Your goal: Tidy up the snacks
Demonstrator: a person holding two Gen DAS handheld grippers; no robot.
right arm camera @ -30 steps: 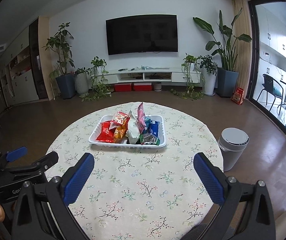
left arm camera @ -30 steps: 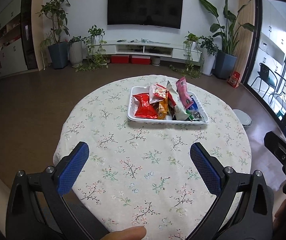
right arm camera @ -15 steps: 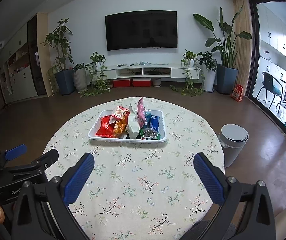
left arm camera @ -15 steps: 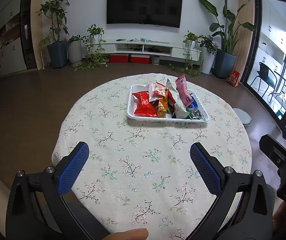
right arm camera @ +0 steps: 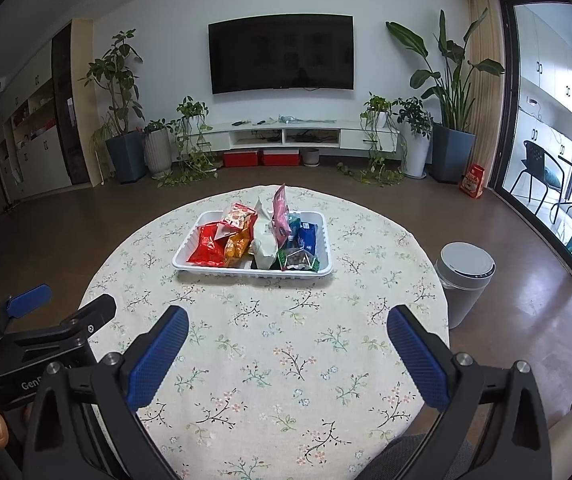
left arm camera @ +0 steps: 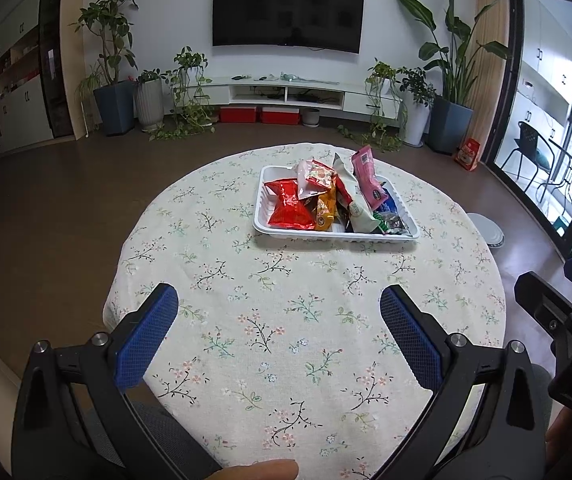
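Note:
A white tray (left arm camera: 382, 238) (right arm camera: 190, 266) sits on the far half of a round table with a floral cloth (left arm camera: 286, 320) (right arm camera: 286, 340). It holds several snack packets: a red bag (left arm camera: 288, 204) (right arm camera: 208, 248), an orange one (left arm camera: 325, 210), a white one (right arm camera: 264, 242), a pink one (left arm camera: 368, 178) (right arm camera: 281, 212) standing upright, and blue and green ones (right arm camera: 306, 236). My left gripper (left arm camera: 278, 300) hangs open over the near part of the table, well short of the tray. My right gripper (right arm camera: 288, 322) is open too, beside it and equally far back.
A grey lidded bin (right arm camera: 464, 280) stands on the floor right of the table. Behind the table are a TV (right arm camera: 282, 54), a low white cabinet (right arm camera: 286, 138) and potted plants (right arm camera: 120, 120). A glass balcony door (right arm camera: 558, 140) is on the right.
Both grippers have drifted a little higher and back, so the tray and table sit slightly lower in both views. Both stay open and nothing on the table has moved.

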